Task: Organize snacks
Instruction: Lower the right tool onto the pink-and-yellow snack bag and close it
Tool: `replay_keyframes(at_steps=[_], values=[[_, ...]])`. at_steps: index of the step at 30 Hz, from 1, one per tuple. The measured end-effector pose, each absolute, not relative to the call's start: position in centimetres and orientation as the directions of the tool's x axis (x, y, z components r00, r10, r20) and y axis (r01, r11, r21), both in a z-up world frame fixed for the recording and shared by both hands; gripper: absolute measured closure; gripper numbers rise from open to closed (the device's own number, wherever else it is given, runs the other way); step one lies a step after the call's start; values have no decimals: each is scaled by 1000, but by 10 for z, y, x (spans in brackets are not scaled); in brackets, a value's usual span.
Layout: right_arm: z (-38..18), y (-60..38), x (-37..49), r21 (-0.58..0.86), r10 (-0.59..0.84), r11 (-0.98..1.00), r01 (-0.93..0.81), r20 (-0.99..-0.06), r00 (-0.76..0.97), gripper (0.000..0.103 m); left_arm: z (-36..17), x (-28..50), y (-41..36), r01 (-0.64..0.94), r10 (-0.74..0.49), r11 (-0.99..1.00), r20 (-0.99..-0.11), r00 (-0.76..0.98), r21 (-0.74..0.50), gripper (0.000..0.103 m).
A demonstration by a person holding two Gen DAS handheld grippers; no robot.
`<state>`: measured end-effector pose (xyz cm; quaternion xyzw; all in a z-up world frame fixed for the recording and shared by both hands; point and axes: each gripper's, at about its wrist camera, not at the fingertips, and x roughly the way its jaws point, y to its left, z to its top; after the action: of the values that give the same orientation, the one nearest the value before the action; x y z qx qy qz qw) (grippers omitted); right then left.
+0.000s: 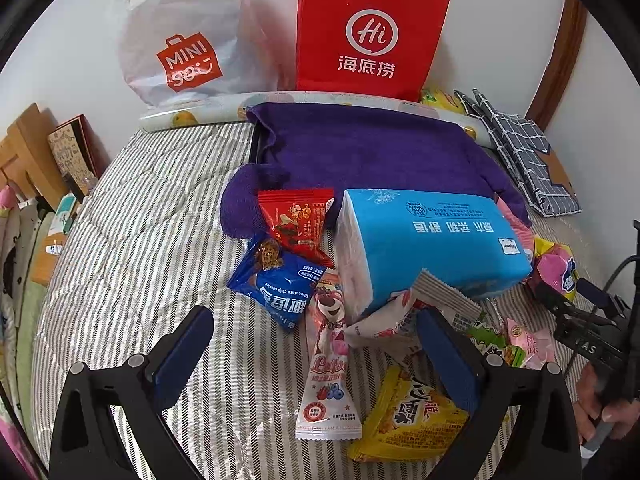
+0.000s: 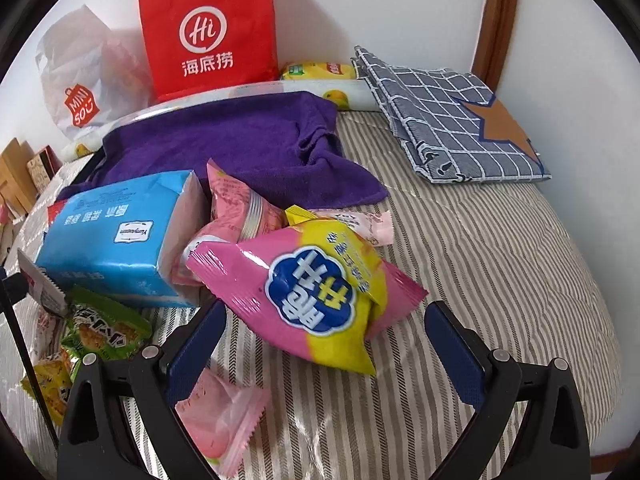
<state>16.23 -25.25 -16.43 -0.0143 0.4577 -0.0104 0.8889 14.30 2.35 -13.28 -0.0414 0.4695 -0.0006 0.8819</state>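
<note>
On striped bedding, left gripper point(image 1: 316, 344) and right gripper point(image 2: 326, 336) are hovering wide apart, empty, over snacks point(image 1: 326, 360); next calling for closing on pink bag point(image 2: 316, 292)

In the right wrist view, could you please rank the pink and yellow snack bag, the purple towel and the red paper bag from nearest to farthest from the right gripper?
1. Pink and yellow snack bag: just ahead of the right gripper.
2. Purple towel: mid-bed, behind the snacks.
3. Red paper bag: upright against the wall, farthest.
</note>
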Motion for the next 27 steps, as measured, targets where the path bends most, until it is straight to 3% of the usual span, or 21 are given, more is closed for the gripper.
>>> replay_keyframes(at_steps=[23,27], values=[[-169,-242,175,-92,-69,996,-9,-802,593,4,-146,141,27,-2,-99,993,-827,553,-121,1],[-170,-241,177,-86,-61,996,-15,-807,588,12,-147,142,27,3,-103,992,-827,552,-122,1]])
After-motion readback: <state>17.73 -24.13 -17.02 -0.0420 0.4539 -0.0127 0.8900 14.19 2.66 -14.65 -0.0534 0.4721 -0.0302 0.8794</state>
